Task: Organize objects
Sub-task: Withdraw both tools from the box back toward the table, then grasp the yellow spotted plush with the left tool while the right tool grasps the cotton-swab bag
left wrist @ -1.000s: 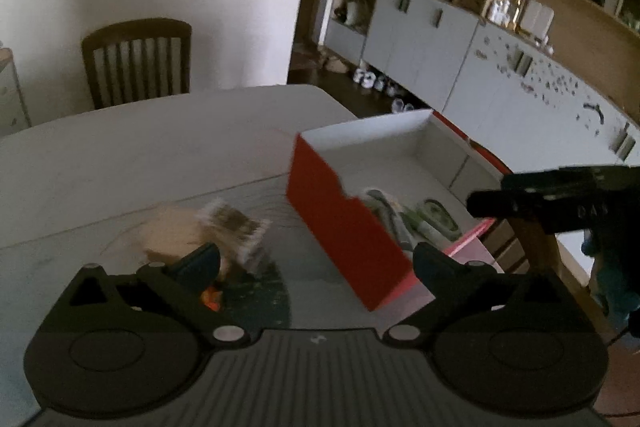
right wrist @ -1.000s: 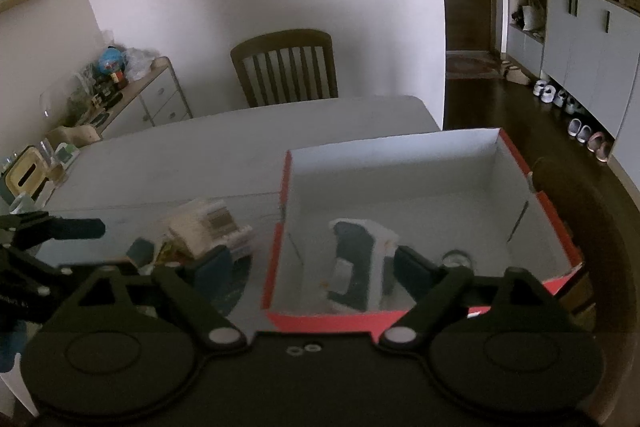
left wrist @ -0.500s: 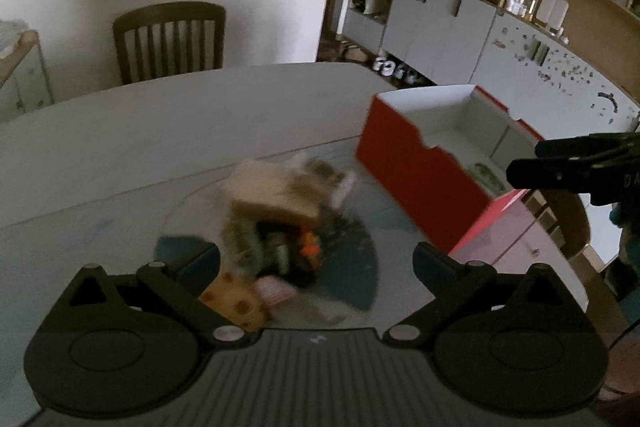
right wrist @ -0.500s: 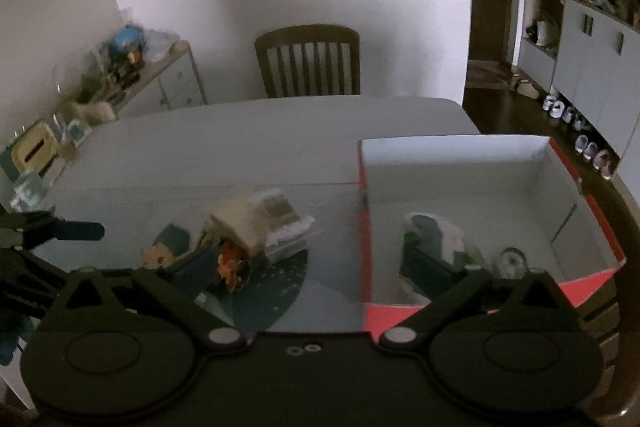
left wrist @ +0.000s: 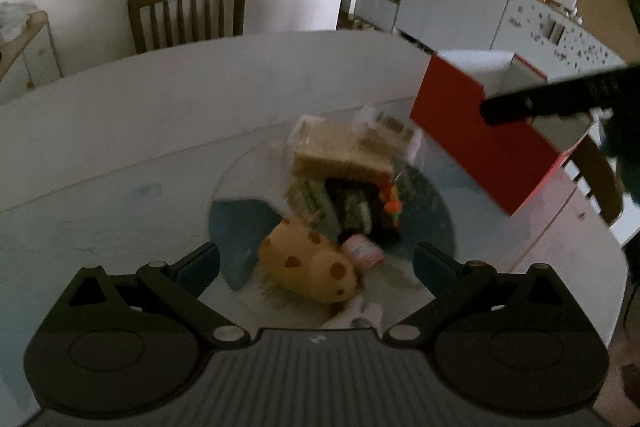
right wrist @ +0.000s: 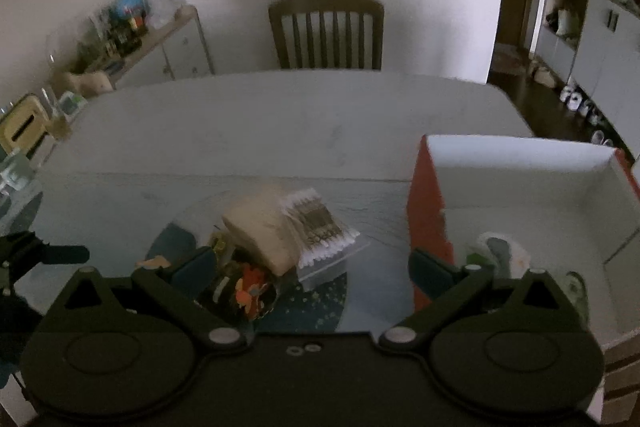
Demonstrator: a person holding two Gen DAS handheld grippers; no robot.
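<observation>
A pile of small things lies on a round glass disc (left wrist: 240,195): a yellow spotted plush toy (left wrist: 312,271), a beige box (left wrist: 340,157), a clear box of cotton swabs (right wrist: 320,223), green packets (left wrist: 332,203) and an orange piece (right wrist: 250,291). My left gripper (left wrist: 318,263) is open above the plush toy, not touching it. My right gripper (right wrist: 314,265) is open over the pile's near side with nothing between its fingers. To the right stands a red box (right wrist: 430,211) with a white inside, holding a few items (right wrist: 500,255). One right finger (left wrist: 540,99) crosses the left wrist view.
The white table (right wrist: 280,119) runs back to a wooden chair (right wrist: 326,31). A sideboard with clutter (right wrist: 132,39) stands at the left, and white cabinets (left wrist: 460,3) and shoes on the floor (right wrist: 576,103) at the right. The left gripper's finger (right wrist: 44,253) shows at the left edge.
Both views have swung left, away from the red box and onto the pile. The left gripper has come lower and closer, and the plush toy now lies between its fingers.
</observation>
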